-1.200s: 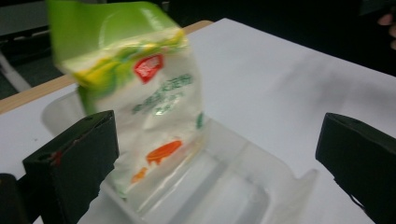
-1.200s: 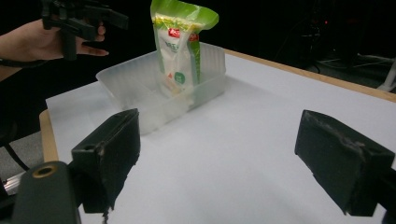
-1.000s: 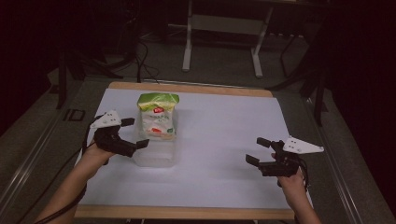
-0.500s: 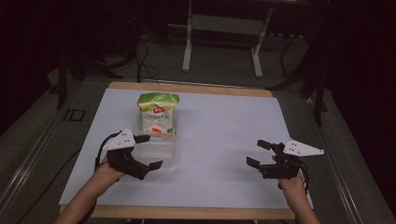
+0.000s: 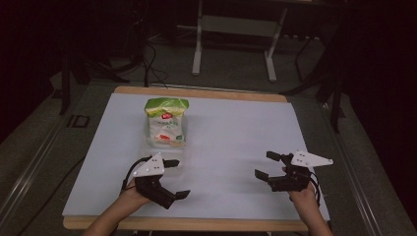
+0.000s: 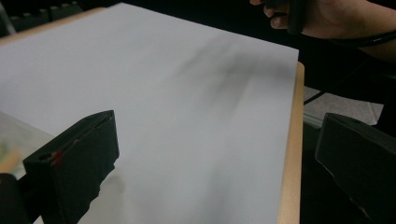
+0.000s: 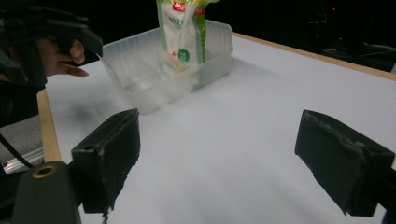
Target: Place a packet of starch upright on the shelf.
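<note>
Both my grippers are low in the high view, on the near part of the white table top (image 5: 231, 137): left gripper (image 5: 174, 178) at lower left of frame, right gripper (image 5: 268, 165) at lower right, well apart. Left jaws are spread wide with nothing between them; in the left gripper view they frame bare white surface and the wooden table edge (image 6: 290, 154), my right hand (image 6: 327, 16) at the top right of that frame. Right jaws are also wide open and empty. Snack bag (image 5: 165, 121), green top with white body, stands upright in a clear plastic bin (image 7: 154, 70), left of centre in the high view, above the left gripper and apart from it; in the right gripper view it's at top centre
</note>
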Action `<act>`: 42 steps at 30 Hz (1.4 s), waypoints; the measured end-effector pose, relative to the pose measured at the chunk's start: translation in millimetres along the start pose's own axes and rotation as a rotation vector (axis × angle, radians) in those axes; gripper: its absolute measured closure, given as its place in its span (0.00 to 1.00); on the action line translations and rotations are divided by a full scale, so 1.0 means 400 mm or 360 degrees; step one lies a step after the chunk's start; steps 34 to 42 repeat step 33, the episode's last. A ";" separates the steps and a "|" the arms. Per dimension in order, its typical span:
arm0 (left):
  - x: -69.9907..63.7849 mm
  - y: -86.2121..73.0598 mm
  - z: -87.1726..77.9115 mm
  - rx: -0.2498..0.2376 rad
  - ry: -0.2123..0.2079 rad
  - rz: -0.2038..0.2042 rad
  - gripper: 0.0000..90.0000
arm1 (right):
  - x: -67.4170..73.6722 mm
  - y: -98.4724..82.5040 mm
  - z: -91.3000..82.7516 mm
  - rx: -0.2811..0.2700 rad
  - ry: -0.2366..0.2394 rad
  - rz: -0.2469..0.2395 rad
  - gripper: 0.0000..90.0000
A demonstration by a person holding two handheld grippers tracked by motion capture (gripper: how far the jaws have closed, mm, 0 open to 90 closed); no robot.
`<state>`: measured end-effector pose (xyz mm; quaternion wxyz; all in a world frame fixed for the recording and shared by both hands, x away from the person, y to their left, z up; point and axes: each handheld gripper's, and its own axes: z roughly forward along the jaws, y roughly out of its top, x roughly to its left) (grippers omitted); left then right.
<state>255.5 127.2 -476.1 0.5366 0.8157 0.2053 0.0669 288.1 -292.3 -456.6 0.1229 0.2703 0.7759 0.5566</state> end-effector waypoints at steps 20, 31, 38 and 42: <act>-0.021 -0.049 0.043 0.0013 0.0102 0.0086 0.00 | 0.001 -0.046 0.035 0.0105 -0.0015 -0.0051 0.16; -0.037 -0.046 0.048 -0.0009 0.0065 0.0133 0.00 | 0.001 -0.053 0.045 0.0126 0.0006 -0.0051 0.16; -0.038 -0.045 0.048 -0.0009 0.0062 0.0137 0.00 | 0.000 -0.054 0.045 0.0122 0.0007 -0.0047 0.16; -0.038 -0.045 0.048 -0.0009 0.0062 0.0137 0.00 | 0.000 -0.054 0.045 0.0122 0.0007 -0.0047 0.16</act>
